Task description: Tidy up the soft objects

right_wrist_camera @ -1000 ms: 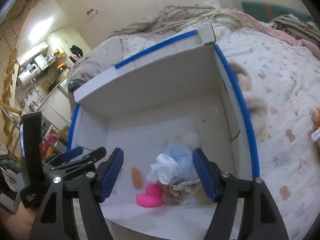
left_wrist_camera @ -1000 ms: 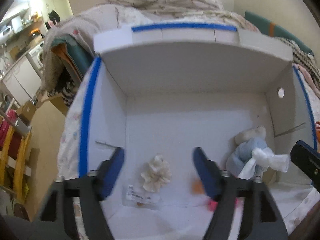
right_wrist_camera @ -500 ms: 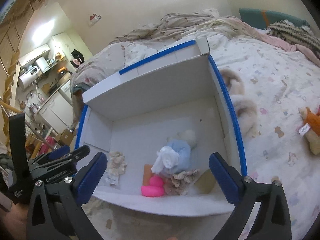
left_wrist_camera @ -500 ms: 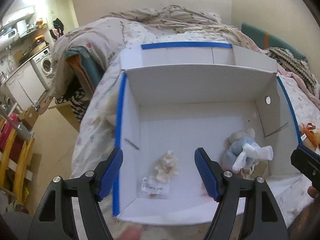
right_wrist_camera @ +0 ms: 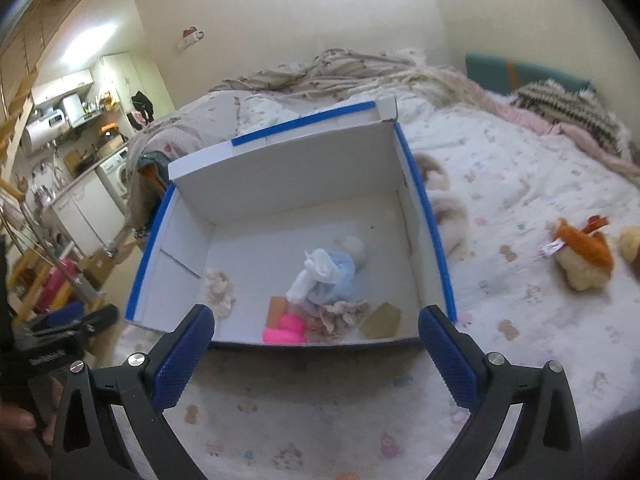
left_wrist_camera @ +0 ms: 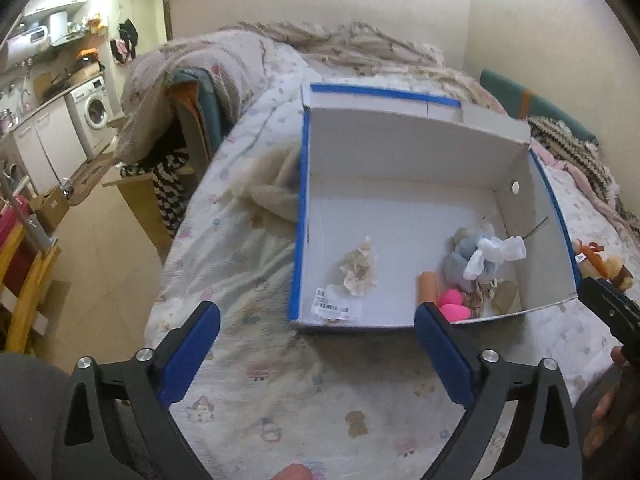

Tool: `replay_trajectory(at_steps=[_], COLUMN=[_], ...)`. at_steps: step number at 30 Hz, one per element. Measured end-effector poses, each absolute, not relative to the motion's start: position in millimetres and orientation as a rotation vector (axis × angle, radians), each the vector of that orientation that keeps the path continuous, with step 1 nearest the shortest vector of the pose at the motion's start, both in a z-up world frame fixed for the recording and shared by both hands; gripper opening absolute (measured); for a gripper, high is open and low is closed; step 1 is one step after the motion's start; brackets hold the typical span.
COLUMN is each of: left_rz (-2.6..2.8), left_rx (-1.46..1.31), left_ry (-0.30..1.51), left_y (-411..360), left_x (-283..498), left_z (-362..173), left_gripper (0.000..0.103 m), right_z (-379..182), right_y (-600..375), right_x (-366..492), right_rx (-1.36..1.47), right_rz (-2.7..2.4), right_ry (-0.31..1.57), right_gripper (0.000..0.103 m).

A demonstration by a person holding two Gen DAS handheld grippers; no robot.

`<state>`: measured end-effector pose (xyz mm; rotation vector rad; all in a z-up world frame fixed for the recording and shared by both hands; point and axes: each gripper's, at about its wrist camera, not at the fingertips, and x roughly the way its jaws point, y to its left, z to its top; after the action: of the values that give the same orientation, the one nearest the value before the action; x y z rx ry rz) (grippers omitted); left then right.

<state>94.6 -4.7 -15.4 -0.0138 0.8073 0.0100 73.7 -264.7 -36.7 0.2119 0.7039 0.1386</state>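
Observation:
A white cardboard box with blue-taped edges (left_wrist_camera: 304, 208) (right_wrist_camera: 436, 240) lies on the bed. Inside are a cream scrunchie (left_wrist_camera: 359, 268) (right_wrist_camera: 219, 288), a blue and white plush bundle (left_wrist_camera: 476, 256) (right_wrist_camera: 328, 276), a pink toy (left_wrist_camera: 454, 306) (right_wrist_camera: 286, 330), an orange piece (left_wrist_camera: 427, 286) and a frilly cloth (right_wrist_camera: 340, 314). An orange and cream plush (right_wrist_camera: 584, 256) (left_wrist_camera: 600, 264) lies on the bed right of the box. My left gripper (left_wrist_camera: 318, 356) and right gripper (right_wrist_camera: 316, 356) are both open and empty, held before the box's near edge.
A cream fluffy item (right_wrist_camera: 444, 208) lies against the box's right wall, and a beige cloth (left_wrist_camera: 276, 192) against its left wall. The bed's left edge drops to the floor, with a chair draped in clothes (left_wrist_camera: 180, 120) and a yellow frame (left_wrist_camera: 24, 280) there.
Both grippers have drawn back out of the box toward me and opened wider. The box contents have stayed in place.

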Motion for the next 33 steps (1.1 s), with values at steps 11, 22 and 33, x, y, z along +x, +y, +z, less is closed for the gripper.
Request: replay_trajectory(at_steps=[11, 22, 33], left_rz=[0.006, 0.023, 0.012], left_rx=[0.020, -0.009, -0.007], left_ry=[0.697, 0.688, 0.695], left_y=[-11.8, -4.2, -6.7], left_x=[66.4, 65.2, 65.7], left_z=[-8.6, -10.3, -10.0], left_gripper=[0.098, 0.103, 0.103], right_z=[-28.6, -34.5, -35.1], right_y=[-246.4, -243.4, -242.7], right_x=[46.3, 52.0, 53.0], right_rx=[0.093, 0.086, 0.091], right_rz=[0.083, 0.079, 0.071], right_ry=[0.615, 0.629, 0.626], right_gripper=[0.103, 0.103, 0.103])
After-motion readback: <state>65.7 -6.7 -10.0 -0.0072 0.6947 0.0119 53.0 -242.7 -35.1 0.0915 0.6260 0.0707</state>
